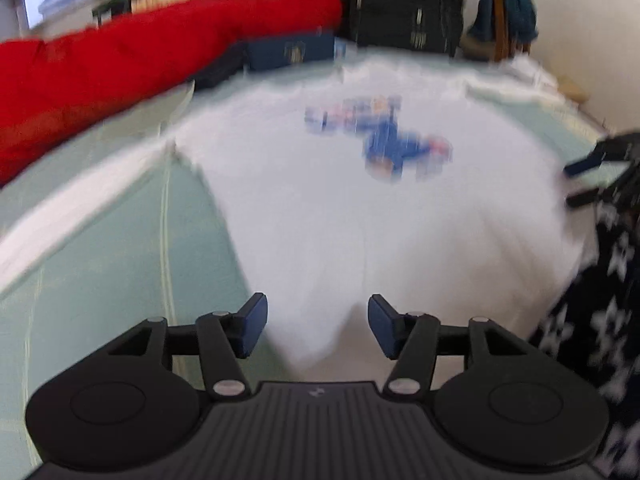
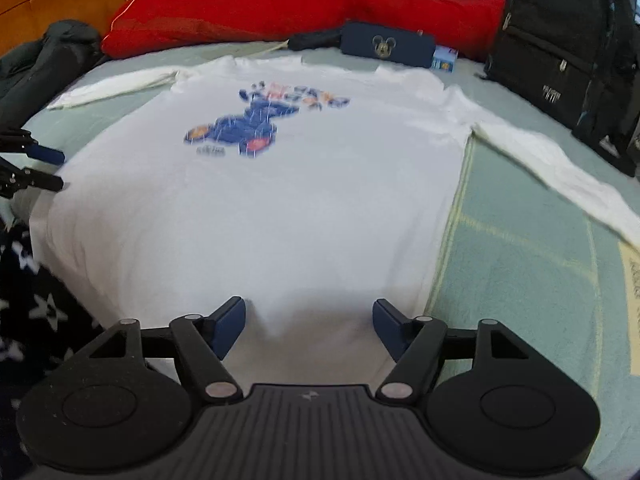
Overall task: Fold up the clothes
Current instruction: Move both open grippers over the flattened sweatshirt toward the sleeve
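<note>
Garment: white long-sleeved shirt (image 2: 256, 208) lying flat, print side up, on a pale green bed cover (image 2: 520, 264).
Long axis: runs from the near hem, just ahead of both grippers, to the far collar beside a red cushion (image 2: 304, 4); the sleeves stretch out left and right at the far end.
Left gripper (image 1: 318, 322): jaws wide, holding nothing; the near hem lies directly between and ahead of the fingers, toward the shirt's left edge. View is blurred by motion.
Right gripper (image 2: 308, 328): jaws wide, holding nothing; the near hem sits between the fingers, toward the shirt's right edge.
Nearer gripper: neither clearly; both stand just beside the hem, one at each side.
Contact: cannot tell whether either touches the cloth.
Key relation: the hem runs crosswise to both sets of fingers, so a forward reach would likely meet its edge squarely.
Probable step: gripping the hem corners, judged from this layout.
Far clutter: a black backpack (image 2: 568, 52) and a dark blue case (image 2: 386, 46), well apart from the hem.
</note>
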Demonstrator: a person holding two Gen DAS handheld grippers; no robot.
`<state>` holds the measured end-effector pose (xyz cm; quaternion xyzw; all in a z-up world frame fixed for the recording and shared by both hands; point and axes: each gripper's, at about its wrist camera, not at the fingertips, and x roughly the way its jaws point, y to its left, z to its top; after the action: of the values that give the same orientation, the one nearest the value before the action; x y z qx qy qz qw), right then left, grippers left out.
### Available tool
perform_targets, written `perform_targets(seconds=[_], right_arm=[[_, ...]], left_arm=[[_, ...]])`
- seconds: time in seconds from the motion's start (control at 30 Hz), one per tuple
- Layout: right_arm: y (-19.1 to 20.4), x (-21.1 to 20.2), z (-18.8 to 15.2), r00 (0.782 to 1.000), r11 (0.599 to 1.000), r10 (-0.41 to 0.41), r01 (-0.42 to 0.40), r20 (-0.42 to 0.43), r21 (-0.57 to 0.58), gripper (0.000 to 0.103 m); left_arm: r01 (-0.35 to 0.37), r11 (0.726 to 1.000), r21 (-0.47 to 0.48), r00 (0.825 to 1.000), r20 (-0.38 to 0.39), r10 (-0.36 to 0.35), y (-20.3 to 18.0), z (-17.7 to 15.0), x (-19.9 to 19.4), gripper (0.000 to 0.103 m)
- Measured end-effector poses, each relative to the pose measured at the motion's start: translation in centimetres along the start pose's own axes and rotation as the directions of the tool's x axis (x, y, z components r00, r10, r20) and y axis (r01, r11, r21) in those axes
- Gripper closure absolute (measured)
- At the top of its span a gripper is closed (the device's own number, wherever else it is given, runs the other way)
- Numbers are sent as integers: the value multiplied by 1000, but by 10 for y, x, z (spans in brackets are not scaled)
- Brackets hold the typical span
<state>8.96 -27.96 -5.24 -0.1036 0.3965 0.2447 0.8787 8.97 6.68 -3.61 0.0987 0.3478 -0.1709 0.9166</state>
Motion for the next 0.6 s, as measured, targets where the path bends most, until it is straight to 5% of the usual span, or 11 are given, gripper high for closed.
perform_targets(seconds=[0.13, 0.3, 0.43, 0.6], right_arm=[[14, 8, 36, 994, 1000, -1, 0, 110, 9, 11], [24, 47, 61, 994, 999, 0, -6, 111, 51, 10], [14, 70, 43, 998, 994, -48, 43, 51, 96, 3], [-3, 57, 20, 998, 990, -39, 32, 55, 135, 0]], left_arm=[[-18, 1000, -25, 999, 33, 19, 4, 18, -3, 38], [15, 996, -85, 1000, 17, -14, 2, 40, 49, 37], [-1, 983, -181, 996, -84, -14, 15, 7, 75, 37], [38, 960, -278, 997, -54, -56, 38, -11, 51, 37]])
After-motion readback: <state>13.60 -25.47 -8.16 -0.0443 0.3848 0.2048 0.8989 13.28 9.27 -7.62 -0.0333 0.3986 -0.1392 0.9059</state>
